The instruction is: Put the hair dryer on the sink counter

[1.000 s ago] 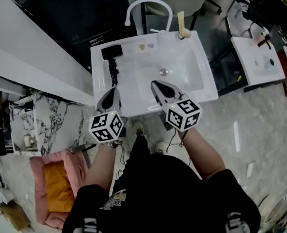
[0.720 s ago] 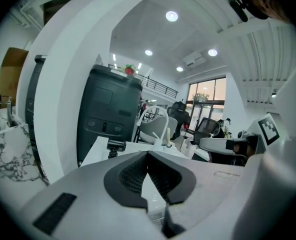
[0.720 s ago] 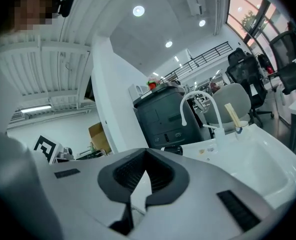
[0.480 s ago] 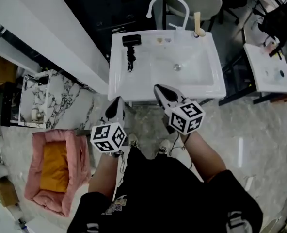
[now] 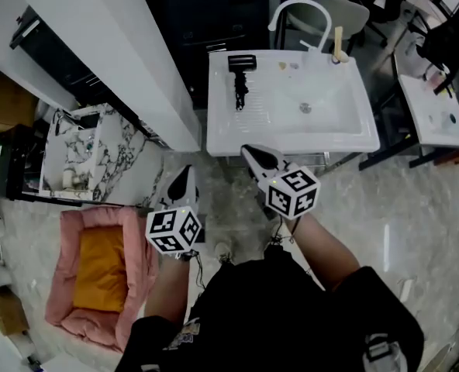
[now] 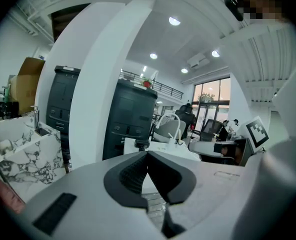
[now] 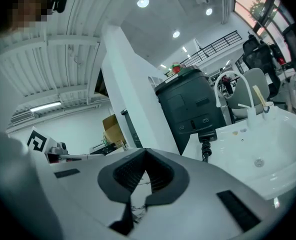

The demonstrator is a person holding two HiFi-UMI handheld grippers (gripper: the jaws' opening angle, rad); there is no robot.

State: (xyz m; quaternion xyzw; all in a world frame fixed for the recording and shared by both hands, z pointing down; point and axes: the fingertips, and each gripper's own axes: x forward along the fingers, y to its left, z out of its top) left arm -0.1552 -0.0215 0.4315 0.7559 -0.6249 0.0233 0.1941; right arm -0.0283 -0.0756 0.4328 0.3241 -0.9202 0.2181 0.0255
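Note:
The black hair dryer (image 5: 241, 63) lies on the back left of the white sink counter (image 5: 237, 134), its coiled cord trailing toward the front. Nothing holds it. Both grippers hover over the floor in front of the sink, well short of the counter. My left gripper (image 5: 184, 178) is shut and empty, off the counter's left front corner. My right gripper (image 5: 254, 155) is shut and empty, just before the front edge. The left gripper view shows the hair dryer (image 6: 142, 144) far off beyond the left gripper (image 6: 147, 154). In the right gripper view the hair dryer (image 7: 206, 134) sits right of the right gripper (image 7: 146, 151).
A curved white faucet (image 5: 299, 10) and a wooden-handled brush (image 5: 338, 43) stand at the sink's back. A white partition (image 5: 113, 60) and a marbled shelf unit (image 5: 78, 157) are to the left, a pink pet bed (image 5: 98, 273) on the floor. Another white sink (image 5: 435, 107) stands at right.
The person has stepped back from the sink, so both shut grippers went from over the counter's front to over the floor. The hair dryer stays where it lay.

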